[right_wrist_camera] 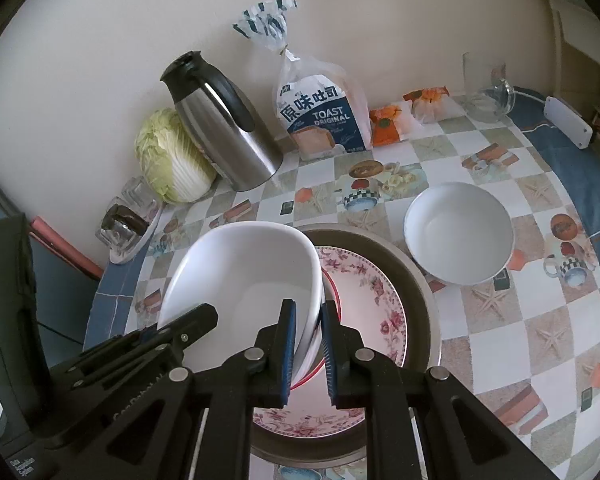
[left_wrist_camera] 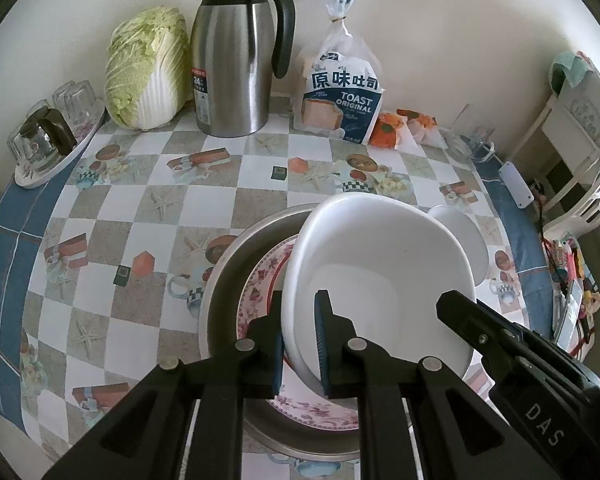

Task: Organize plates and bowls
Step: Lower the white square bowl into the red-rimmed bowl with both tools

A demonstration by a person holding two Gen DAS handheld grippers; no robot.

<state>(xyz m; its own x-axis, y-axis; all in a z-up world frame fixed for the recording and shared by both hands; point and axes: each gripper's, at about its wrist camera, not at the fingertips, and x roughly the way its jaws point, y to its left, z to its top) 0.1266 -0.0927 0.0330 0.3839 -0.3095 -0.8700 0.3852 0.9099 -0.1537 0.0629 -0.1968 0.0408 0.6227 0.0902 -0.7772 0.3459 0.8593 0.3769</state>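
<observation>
Both grippers, left gripper (left_wrist_camera: 300,336) and right gripper (right_wrist_camera: 309,344), pinch opposite rims of the white bowl (left_wrist_camera: 376,276), tilted over the flowered plate (right_wrist_camera: 364,300), maybe just touching it.

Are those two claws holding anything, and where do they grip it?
Both grip the same white bowl by its rim, on opposite sides: the left claw on one edge, the right claw on the other, above the floral plate.

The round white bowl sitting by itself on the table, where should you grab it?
Grab the round white bowl by its thin rim, coming down from above with one finger inside and one outside. It sits upright and open, with walls too wide to span. Its near edge, facing the right hand-held gripper, looks easiest; the metal basin crowds its left side.
</observation>
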